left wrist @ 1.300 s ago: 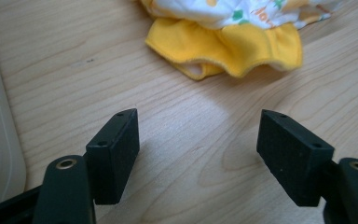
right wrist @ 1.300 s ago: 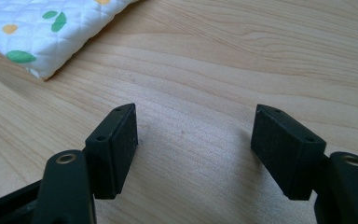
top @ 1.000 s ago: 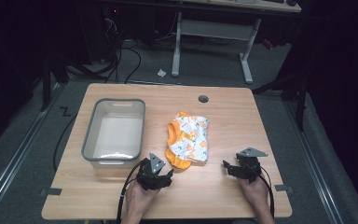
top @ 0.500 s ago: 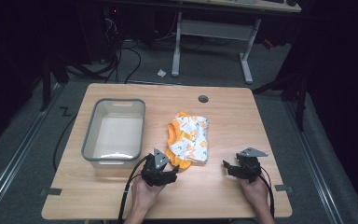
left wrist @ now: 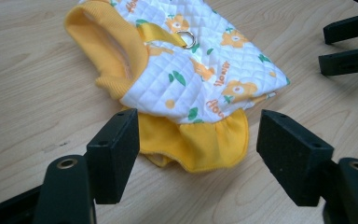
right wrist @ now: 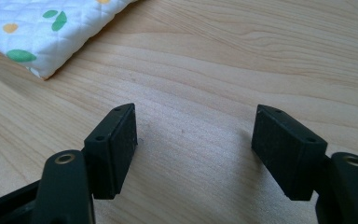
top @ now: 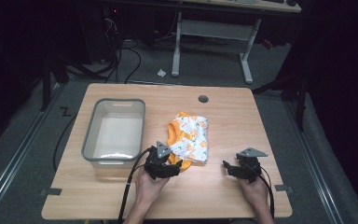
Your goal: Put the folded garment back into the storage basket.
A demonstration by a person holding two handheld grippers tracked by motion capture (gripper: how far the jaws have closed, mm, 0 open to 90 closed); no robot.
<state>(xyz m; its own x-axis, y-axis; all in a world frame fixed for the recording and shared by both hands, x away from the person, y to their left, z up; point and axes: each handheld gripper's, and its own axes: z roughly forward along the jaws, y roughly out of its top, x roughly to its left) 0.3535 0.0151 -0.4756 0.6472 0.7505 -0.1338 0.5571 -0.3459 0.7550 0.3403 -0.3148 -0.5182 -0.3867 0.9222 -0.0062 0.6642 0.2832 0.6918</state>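
Two hand-held grippers are at the near edge of the counter [top: 223,196], and I hold both with jaws spread and nothing between the pads. The left hand-held gripper [left wrist: 196,140] is lined up on the garment [left wrist: 191,70], a quilted flower-print piece with yellow trim. Its yellow ruffle hem [left wrist: 200,144] lies just ahead of the open jaws, between them but not touched. I judge this to be the approach before a first grasp. The left jaws have just been widening, with no cloth pinched. The right hand-held gripper [right wrist: 193,140] rests over bare wood, the garment's corner well off to its upper left. The bin [top: 114,133] stands beyond the left hand-held gripper, to its left. Next I must push forward, bring the pads around the hem and close.
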